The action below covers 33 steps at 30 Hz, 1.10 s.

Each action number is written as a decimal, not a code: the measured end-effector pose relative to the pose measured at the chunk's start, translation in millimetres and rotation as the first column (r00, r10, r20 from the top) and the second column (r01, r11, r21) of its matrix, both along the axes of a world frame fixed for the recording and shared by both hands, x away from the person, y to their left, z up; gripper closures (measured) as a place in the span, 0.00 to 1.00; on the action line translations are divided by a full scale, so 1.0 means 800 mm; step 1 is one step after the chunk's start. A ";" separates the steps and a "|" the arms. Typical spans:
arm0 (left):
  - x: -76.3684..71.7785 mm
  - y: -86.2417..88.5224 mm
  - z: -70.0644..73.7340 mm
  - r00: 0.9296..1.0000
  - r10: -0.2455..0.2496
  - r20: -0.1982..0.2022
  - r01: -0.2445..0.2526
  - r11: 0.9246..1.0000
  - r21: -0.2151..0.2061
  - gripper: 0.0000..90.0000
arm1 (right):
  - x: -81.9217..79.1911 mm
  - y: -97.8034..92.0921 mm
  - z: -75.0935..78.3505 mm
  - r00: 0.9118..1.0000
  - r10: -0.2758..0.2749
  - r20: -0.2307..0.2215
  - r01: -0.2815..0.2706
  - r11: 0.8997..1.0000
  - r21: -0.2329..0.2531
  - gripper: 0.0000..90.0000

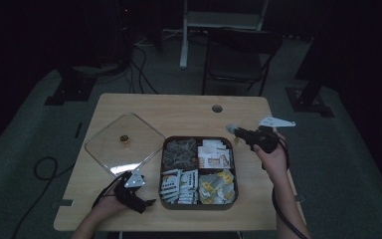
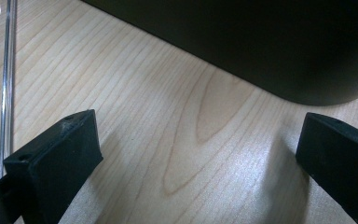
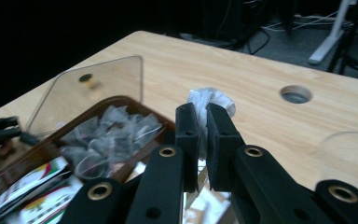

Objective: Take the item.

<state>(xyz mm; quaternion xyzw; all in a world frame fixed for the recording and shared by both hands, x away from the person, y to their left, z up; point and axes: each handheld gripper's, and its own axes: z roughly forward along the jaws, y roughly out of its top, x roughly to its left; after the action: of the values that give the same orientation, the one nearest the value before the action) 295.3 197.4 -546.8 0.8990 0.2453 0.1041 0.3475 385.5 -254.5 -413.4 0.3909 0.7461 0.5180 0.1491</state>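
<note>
The right gripper, upper right of the compartment tray, has its fingers closed on a clear-wrapped tea bag. Keep that pinch steady while carrying it. The left gripper rests wide open on the surface, holding nothing. Packet printing is unreadable.

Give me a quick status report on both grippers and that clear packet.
Right gripper shut on clear packet, raised beyond the tray. Left gripper open, low over bare table beside tray. Clear lid lies left; nothing blocking.
</note>
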 end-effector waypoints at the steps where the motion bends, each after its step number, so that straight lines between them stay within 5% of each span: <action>1: 0.000 0.000 0.000 1.000 0.000 0.001 0.000 1.000 0.000 0.00 | 0.003 -0.003 0.000 1.000 -0.013 0.000 0.013 1.000 -0.001 0.94; 17: 0.000 0.000 0.000 1.000 0.000 -0.001 0.000 1.000 -0.001 0.00 | 0.047 -0.035 -0.001 0.992 -0.123 -0.018 0.123 0.992 0.010 0.94; 33: 0.000 0.000 0.000 1.000 0.000 -0.001 0.000 1.000 -0.002 0.00 | 0.083 -0.066 -0.035 0.968 -0.236 -0.082 0.237 0.971 0.008 0.94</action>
<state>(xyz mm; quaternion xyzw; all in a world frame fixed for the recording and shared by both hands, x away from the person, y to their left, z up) 295.3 197.4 -546.9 0.8986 0.2457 0.1035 0.3484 451.9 -307.1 -441.1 0.4990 0.6949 0.4869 0.1761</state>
